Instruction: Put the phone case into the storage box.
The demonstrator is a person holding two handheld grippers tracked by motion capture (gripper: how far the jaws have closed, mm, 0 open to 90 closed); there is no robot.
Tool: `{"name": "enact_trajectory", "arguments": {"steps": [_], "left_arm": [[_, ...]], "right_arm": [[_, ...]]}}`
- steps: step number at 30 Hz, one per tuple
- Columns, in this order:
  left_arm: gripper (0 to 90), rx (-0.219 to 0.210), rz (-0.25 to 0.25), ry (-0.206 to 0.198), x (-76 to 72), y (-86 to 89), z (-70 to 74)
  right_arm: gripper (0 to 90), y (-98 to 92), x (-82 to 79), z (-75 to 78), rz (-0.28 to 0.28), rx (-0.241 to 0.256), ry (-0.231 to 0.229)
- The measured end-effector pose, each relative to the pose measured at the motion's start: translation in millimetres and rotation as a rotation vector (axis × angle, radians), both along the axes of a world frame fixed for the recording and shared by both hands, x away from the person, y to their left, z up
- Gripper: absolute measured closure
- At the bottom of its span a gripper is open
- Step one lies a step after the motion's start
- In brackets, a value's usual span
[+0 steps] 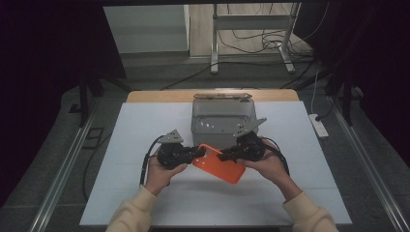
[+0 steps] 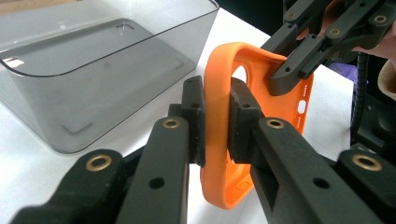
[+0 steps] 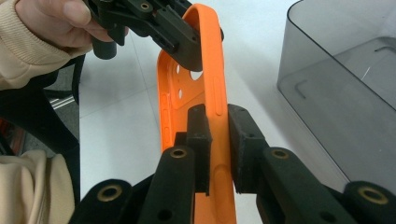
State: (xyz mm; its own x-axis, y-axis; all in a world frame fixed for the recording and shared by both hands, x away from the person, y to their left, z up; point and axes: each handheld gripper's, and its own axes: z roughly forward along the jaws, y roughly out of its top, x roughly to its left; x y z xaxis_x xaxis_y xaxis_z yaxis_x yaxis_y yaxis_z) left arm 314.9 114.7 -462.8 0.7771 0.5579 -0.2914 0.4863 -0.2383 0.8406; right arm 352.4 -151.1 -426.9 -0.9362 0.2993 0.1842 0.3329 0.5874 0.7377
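Holding the orange phone case (image 1: 220, 164) between you, both claws grip it at mid-frame in the high view, just below the grey bin (image 1: 222, 121). Your left claw (image 1: 200, 152) has its jaws pinched on the case's upper left edge, and your right claw (image 1: 227, 154) is clamped on the rim a little to the right; the gripper views show each pair of pads pressed tight against the orange wall.

Around you, the white counter (image 1: 135, 145) is bare near the case, and the bin stands just above it in the frame, close to the right claw. A white power strip (image 1: 319, 125) lies at the right edge, and a metal stand (image 1: 251, 29) with loose cables sits on the floor at the top.

Your hands and the claws cover much of the case's upper edge in the high view, and whether its lower corner touches the counter is hard to tell. In the left gripper view the bin (image 2: 102, 70) is cut off at the upper left.

The smoky, see-through bin holds nothing you can see; its floor shows plainly through the wall (image 3: 345, 88).
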Motion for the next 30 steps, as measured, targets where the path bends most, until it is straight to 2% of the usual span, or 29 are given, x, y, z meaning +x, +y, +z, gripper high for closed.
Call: {"name": "enact_trajectory", "arguments": {"steps": [6,11,13,16,19,24,30], "left_arm": [[78.3,0.001,0.0,0.0,0.6,-0.2,-1.1],[72.3,-0.005,0.018,-0.002,0.5,-0.5,-1.1],[62.9,-0.003,0.029,-0.01,0.7,-0.3,-0.9],[41.0,-0.005,0.049,-0.004,1.1,-0.2,-0.1],[28.7,-0.004,0.062,0.007,1.9,1.9,-0.3],[23.9,-0.025,0.078,0.003,-0.5,8.8,0.6],[22.5,-0.014,0.101,0.006,-4.4,18.0,-1.8]], "right_arm": [[80.1,-0.3,-0.1,0.3,0.003,0.001,-0.003],[80.3,0.0,-0.8,0.6,-0.001,-0.001,-0.012],[80.3,0.0,-1.1,0.8,-0.002,-0.003,-0.02],[80.3,-0.4,-1.3,1.5,-0.003,-0.002,-0.023],[80.3,-0.4,-1.3,1.4,-0.005,-0.005,-0.026],[80.3,0.2,-2.1,1.3,-0.012,-0.014,-0.035],[80.3,0.3,-2.5,1.3,-0.02,-0.022,-0.048]]}}
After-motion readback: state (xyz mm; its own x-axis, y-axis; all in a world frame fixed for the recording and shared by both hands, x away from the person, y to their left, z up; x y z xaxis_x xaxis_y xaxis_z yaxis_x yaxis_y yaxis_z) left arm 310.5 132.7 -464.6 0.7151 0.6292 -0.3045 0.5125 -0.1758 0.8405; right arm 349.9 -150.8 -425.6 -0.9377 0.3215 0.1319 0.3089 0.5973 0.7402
